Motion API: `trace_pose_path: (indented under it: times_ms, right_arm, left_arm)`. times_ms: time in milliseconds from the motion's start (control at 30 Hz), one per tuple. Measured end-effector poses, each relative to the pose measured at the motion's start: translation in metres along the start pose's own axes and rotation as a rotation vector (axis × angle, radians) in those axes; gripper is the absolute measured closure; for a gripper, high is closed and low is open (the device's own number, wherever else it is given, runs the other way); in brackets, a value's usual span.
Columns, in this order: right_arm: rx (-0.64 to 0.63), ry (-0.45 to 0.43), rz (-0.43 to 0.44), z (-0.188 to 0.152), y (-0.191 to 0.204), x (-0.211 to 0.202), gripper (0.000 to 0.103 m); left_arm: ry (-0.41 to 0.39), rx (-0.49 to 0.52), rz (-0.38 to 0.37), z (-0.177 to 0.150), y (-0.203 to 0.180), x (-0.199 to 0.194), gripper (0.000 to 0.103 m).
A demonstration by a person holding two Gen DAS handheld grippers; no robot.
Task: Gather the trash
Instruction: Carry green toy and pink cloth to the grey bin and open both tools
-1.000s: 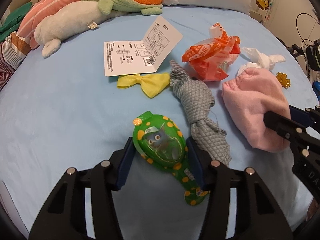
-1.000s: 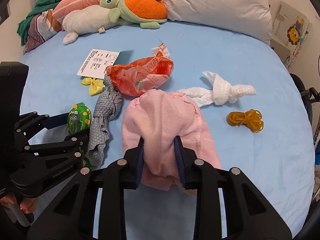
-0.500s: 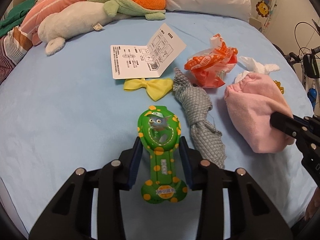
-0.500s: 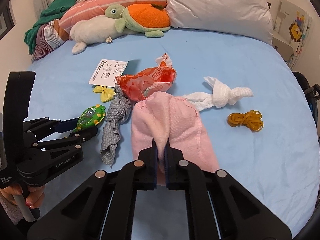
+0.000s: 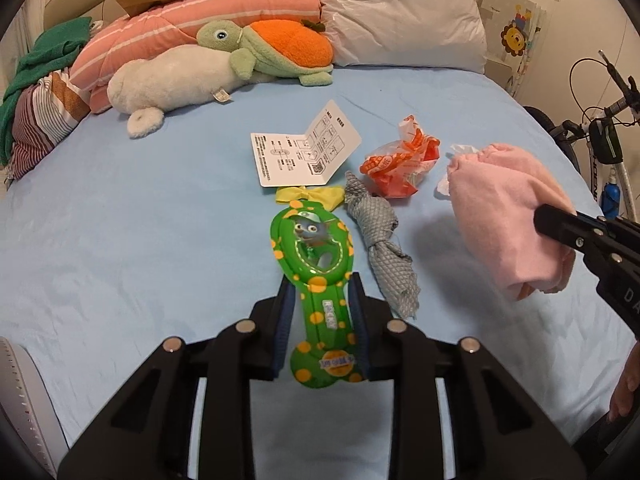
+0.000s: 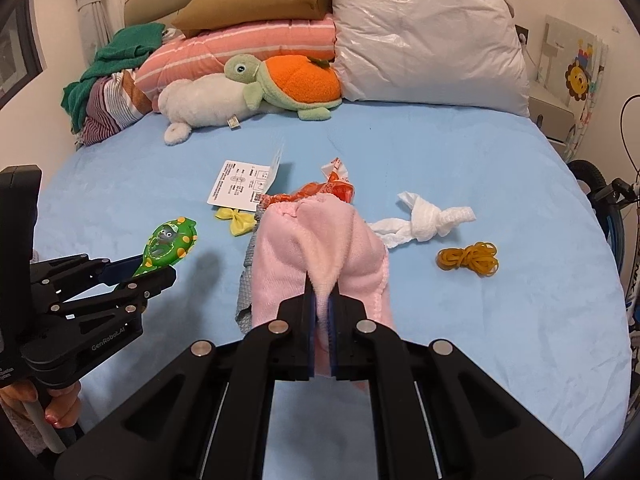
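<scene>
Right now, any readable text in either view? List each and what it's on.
"GenRobot.AI": side of the black left tool, right wrist view.
"DA", cut off: body of the black right tool, left wrist view.
White folded instruction leaflet: print and QR code too small.
Green spotted plastic toy: handle label blurred.
Orange crumpled wrapper: lettering unreadable.

Landmark: leaflet [image 5: 305, 151] on bed [image 5: 120, 240]. Bow [image 5: 310, 196] just in front of it, knotted cloth [image 5: 380, 240] front-right, crumpled wrapper [image 5: 400, 164] right, plush turtle [image 5: 276, 50] behind, rubber bands [image 6: 468, 259] far right.
</scene>
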State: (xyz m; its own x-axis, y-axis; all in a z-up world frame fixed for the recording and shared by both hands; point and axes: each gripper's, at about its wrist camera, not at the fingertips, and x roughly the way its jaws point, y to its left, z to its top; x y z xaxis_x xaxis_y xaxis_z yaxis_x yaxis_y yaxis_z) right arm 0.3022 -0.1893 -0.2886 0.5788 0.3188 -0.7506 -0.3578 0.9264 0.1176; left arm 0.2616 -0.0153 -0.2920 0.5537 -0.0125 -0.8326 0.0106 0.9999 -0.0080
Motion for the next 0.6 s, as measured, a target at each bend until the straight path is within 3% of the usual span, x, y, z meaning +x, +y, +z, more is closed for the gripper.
trace_pose_path:
  times_ms: [300, 600]
  right_arm:
    - [-0.001, -0.059, 0.02, -0.008, 0.016, -0.043, 0.099]
    - [-0.06, -0.096, 0.072, -0.022, 0.058, -0.078, 0.099]
  left_arm:
    - [-0.044, -0.021, -0.033, -0.017, 0.0, -0.045, 0.076]
    - [-0.101, -0.061, -0.02, -0.042, 0.034, -0.108, 0.076]
